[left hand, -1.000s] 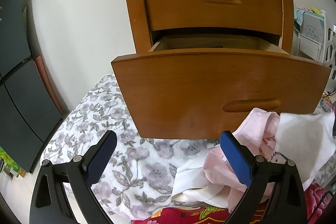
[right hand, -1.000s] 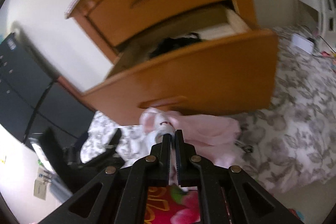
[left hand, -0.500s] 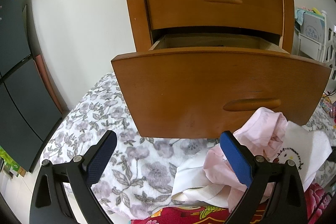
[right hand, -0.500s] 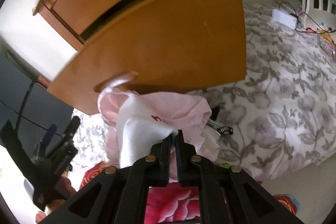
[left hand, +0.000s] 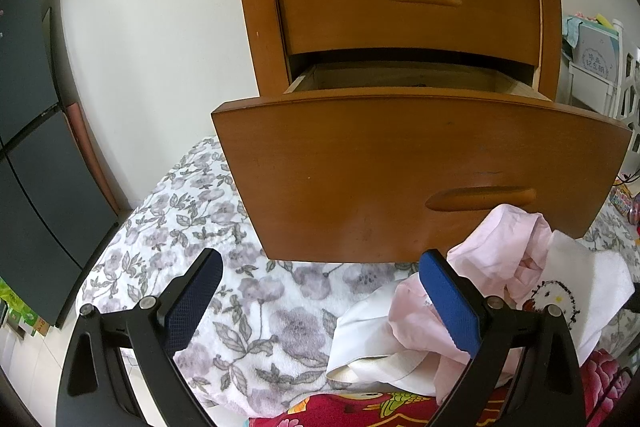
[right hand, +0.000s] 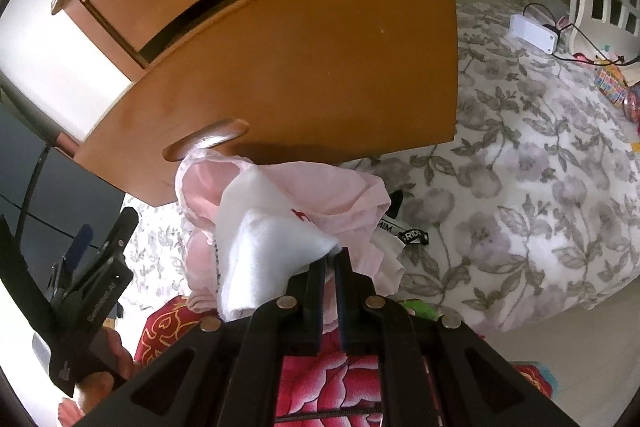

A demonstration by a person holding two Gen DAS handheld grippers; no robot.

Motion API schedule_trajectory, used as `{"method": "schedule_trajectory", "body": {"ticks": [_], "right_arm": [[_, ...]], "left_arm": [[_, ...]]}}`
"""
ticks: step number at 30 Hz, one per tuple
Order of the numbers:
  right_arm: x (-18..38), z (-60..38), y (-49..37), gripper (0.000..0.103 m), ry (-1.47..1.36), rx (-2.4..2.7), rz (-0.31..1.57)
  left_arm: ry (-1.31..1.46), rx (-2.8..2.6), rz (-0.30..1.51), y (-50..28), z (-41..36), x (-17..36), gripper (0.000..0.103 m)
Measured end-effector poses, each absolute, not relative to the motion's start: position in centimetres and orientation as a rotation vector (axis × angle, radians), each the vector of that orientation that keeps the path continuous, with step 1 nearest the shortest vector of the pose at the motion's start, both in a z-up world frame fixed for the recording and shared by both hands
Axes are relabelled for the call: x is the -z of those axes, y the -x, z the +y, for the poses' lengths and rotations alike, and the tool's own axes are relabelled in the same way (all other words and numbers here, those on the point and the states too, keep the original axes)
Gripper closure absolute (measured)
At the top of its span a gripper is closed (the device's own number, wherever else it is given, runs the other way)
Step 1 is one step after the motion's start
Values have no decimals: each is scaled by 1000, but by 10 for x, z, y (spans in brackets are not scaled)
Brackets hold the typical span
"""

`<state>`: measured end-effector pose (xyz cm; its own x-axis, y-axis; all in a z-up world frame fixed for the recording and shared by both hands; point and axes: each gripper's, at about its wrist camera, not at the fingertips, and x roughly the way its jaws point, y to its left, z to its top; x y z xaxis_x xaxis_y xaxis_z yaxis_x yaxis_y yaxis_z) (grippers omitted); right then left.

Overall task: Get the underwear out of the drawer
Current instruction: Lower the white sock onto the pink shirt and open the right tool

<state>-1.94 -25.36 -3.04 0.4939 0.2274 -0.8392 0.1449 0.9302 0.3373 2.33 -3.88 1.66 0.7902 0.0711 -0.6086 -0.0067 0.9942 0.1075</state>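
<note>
The wooden nightstand's lower drawer (left hand: 400, 167) stands pulled out, and its inside is barely visible from here. My right gripper (right hand: 330, 257) is shut on a corner of white underwear (right hand: 260, 239) with a cartoon print. That piece rests on a heap of pink garments (right hand: 348, 195) just below the drawer front (right hand: 300, 67). In the left wrist view the same white piece (left hand: 572, 287) and the pink heap (left hand: 508, 247) lie at the right. My left gripper (left hand: 324, 297) hovers open over the blanket with nothing between its blue pads (left hand: 452, 303).
A grey floral blanket (right hand: 520, 187) covers the bed, with a red flowered cloth (right hand: 320, 379) at its near edge. A white power strip (right hand: 534, 33) with cables lies far right. A dark cabinet (left hand: 36, 167) stands left. White furniture (left hand: 596, 75) stands right of the nightstand.
My right gripper has sunk and tipped downward, bringing the white underwear down onto the pink heap in front of the drawer. My left gripper has stayed still and open.
</note>
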Motion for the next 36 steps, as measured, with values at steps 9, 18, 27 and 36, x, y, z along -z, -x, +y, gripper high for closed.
{"method": "schedule_trajectory", "body": {"ticks": [9,18,27,36], "right_arm": [[-2,-248,29,94,-315,-48,1003],[-37,-247,43,84,-240,-29,909],[-42,-233,44,59,-194,-62,894],[-29,-225,39,18,-173,-67,931]], "left_arm": [[-100,-42,660,-22,-38,-16,4],[-101,-42,661,-23,-38,-16,4],[-99,-42,662,-23,-38,-15,4],[-97,-42,669,-23,-37,-15,4]]}}
